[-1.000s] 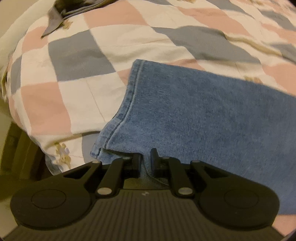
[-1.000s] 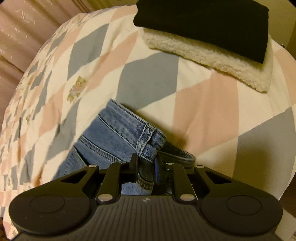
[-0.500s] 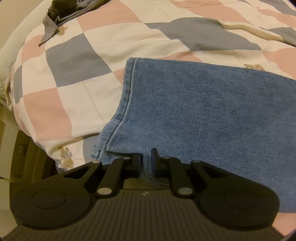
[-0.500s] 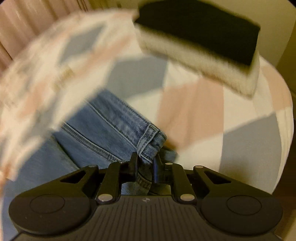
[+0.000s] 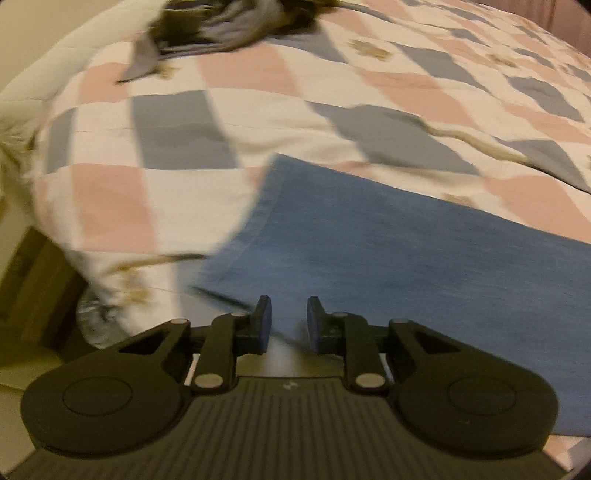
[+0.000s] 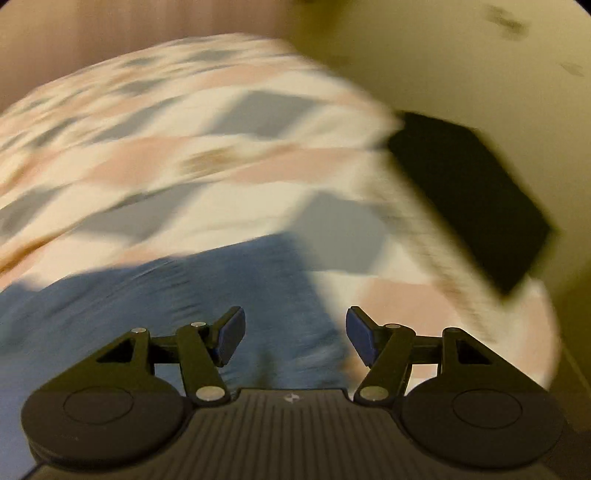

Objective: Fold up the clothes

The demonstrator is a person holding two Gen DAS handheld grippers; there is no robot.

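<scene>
- Beige wall rises behind the bed in the right wrist view; that whole view is smeared by blur.
- Bedding next: a quilt checked in pink, grey and cream covers the bed in both views, with small tan figures printed on some squares.
- Jeans lie flat on the quilt near its front edge — blue denim, one stitched edge running up and to the right in the left wrist view; the right wrist view shows more of the same denim.
- Folded black cloth sits on a pale fleecy layer at the bed's right corner, apart from the jeans.
- Dark grey garment is crumpled at the quilt's far left (too blurred to tell what it is).
- Right gripper — jaws opening, set wide, nothing between the pads; denim lies beneath them.
- Left gripper — jaws opening, a narrow gap showing; the pads press on nothing, with the jeans' near edge just below.
</scene>
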